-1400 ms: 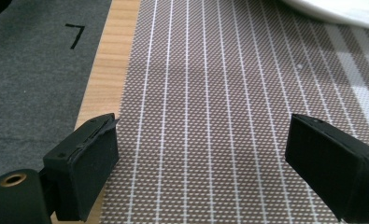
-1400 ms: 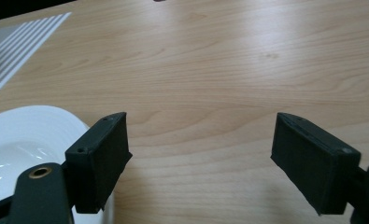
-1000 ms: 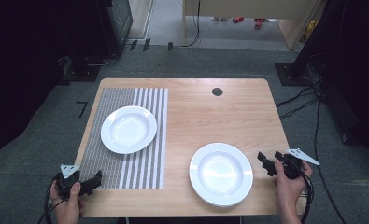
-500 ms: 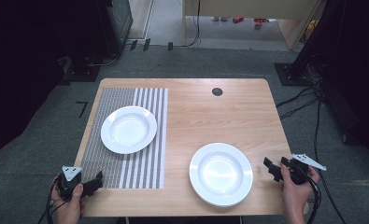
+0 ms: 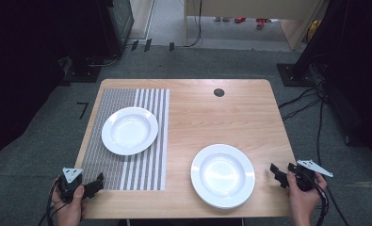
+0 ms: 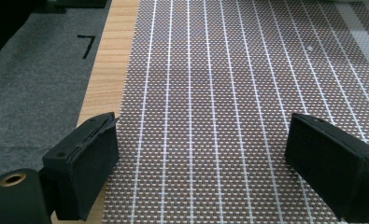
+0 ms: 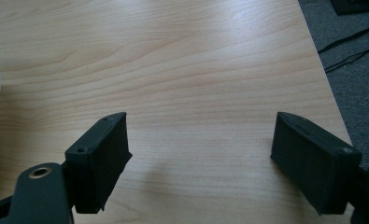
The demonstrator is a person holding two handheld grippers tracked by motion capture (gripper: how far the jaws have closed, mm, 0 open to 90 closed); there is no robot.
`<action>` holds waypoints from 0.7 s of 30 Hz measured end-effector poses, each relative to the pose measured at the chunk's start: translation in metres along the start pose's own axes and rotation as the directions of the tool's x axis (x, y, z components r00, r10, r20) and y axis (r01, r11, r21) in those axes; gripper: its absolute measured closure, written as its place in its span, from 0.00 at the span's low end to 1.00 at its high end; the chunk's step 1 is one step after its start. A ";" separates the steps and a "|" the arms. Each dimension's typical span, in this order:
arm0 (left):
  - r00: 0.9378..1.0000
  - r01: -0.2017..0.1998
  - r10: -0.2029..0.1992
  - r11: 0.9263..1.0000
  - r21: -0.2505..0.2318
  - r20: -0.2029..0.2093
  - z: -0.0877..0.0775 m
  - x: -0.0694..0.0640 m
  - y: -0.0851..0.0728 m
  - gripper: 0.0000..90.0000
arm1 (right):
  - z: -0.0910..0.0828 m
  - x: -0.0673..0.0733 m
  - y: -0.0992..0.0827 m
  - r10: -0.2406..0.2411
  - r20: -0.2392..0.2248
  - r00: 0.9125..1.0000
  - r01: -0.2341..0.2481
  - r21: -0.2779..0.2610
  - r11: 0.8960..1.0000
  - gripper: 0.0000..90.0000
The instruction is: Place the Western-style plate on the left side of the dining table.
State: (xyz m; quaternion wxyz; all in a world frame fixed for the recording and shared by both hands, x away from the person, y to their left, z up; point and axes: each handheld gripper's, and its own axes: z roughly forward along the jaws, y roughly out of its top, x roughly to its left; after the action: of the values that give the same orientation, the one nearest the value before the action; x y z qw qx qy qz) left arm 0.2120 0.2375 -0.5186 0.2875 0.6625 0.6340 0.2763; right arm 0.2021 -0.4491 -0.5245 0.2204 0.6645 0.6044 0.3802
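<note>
Right gripper (image 5: 279, 175) wide, nothing between jaws, over bare table (image 5: 249, 113) edge; near plate (image 5: 222, 175) lies just left of it; left gripper (image 5: 93, 184) wide over striped mat (image 5: 127, 174); far plate (image 5: 129, 130) ahead of it.

Probably lab: dark equipment racks (image 5: 113, 23), loose floor cables (image 5: 315, 103), grey carpet.

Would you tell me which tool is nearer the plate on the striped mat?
Left. The left tool sits just below that plate; the right tool is across the table.
</note>
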 end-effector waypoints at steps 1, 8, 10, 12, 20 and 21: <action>1.000 0.000 0.000 1.000 0.000 0.000 0.000 0.000 0.000 0.11 | 0.000 0.000 0.000 -0.005 0.003 1.000 0.005 0.002 1.000 0.21; 1.000 0.000 0.000 1.000 0.000 0.000 0.000 0.000 0.000 0.11 | 0.001 0.007 -0.001 -0.076 0.035 0.996 0.075 0.030 0.997 0.18; 1.000 0.000 0.000 1.000 0.000 0.000 0.000 0.000 0.000 0.11 | 0.002 0.008 -0.001 -0.083 0.038 0.996 0.082 0.034 0.996 0.18; 1.000 0.000 0.000 1.000 0.000 0.000 0.000 0.000 0.000 0.11 | 0.002 0.008 -0.001 -0.081 0.036 0.996 0.080 0.033 0.996 0.17; 1.000 0.000 0.000 1.000 0.000 0.000 0.000 0.000 0.000 0.10 | 0.005 0.016 -0.002 -0.154 0.080 0.985 0.149 0.062 0.987 0.16; 1.000 0.000 0.000 1.000 0.000 -0.001 0.000 0.000 0.000 0.10 | 0.006 0.017 -0.002 -0.167 0.085 0.982 0.162 0.066 0.985 0.16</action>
State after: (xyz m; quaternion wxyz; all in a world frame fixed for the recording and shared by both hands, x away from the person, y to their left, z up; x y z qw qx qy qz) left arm 0.2121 0.2374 -0.5186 0.2872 0.6625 0.6342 0.2763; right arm 0.2048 -0.4313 -0.5253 0.2587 0.6350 0.6575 0.3125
